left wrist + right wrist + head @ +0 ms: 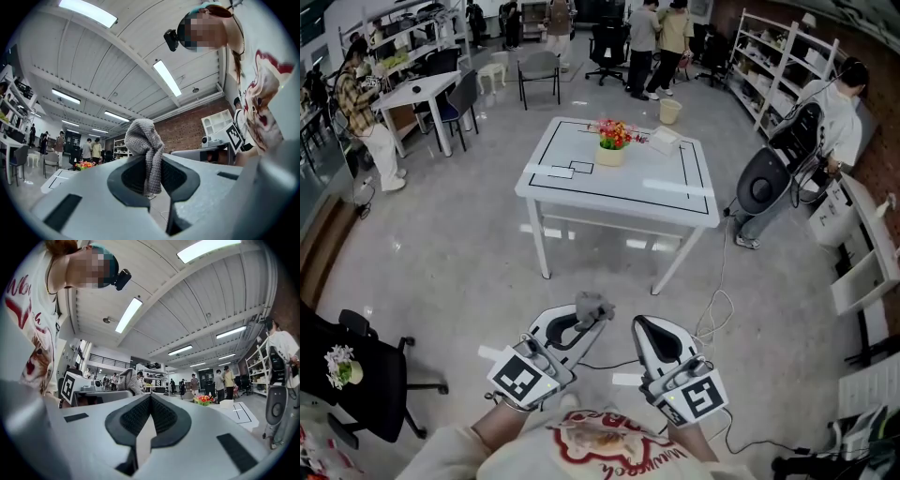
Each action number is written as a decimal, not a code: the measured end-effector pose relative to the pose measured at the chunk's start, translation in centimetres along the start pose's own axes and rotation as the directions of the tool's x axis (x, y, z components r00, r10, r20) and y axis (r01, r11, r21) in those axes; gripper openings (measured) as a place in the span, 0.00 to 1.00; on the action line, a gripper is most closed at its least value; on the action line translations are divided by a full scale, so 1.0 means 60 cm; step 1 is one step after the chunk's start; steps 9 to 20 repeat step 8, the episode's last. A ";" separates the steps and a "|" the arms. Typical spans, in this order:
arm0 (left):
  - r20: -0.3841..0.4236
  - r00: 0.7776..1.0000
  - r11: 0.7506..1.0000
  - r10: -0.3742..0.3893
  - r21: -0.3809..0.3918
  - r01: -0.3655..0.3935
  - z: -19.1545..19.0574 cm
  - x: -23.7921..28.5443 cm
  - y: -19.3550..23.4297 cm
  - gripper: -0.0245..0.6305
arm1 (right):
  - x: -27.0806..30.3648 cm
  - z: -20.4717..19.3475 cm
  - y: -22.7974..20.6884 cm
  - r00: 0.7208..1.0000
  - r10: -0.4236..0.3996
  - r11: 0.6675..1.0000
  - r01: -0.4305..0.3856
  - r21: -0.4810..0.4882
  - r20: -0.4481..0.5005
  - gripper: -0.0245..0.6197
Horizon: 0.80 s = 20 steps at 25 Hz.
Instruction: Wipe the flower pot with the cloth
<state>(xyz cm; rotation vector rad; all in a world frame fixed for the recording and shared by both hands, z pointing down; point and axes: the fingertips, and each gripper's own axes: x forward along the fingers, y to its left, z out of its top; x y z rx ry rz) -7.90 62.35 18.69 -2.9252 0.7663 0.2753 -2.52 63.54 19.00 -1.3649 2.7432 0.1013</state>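
A grey chair [539, 70] and shelves [780, 64] stand beyond a white table [661, 178].

The cloth [592, 306] is a small grey piece of knitted, waffle-textured fabric. It is bunched into a narrow fold and clamped between the closed jaws of the left gripper [582, 324]. Its upper end stands above the jaw tips as a rounded lump, and its lower end hangs down between the pads. It is held off any surface, well apart from the flower pot [610, 156]. The flower pot is a small, round, cream-coloured vessel, upright, holding red, pink and orange flowers [614, 133] with green leaves. It stands on the white table [661, 187], near the far edge, about midway along it.
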 end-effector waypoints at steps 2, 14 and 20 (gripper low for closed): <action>0.001 1.000 1.000 -0.001 -0.003 0.001 -0.002 -0.002 0.002 0.11 | 0.005 -0.003 0.005 1.000 0.005 1.000 -0.005 -0.001 -0.002 0.04; 0.001 1.000 1.000 -0.009 -0.001 0.009 -0.007 -0.012 0.006 0.11 | 0.014 -0.012 0.019 1.000 0.012 1.000 -0.012 -0.005 -0.005 0.04; 0.001 1.000 1.000 -0.009 -0.001 0.009 -0.007 -0.012 0.006 0.11 | 0.014 -0.012 0.019 1.000 0.012 1.000 -0.012 -0.005 -0.005 0.04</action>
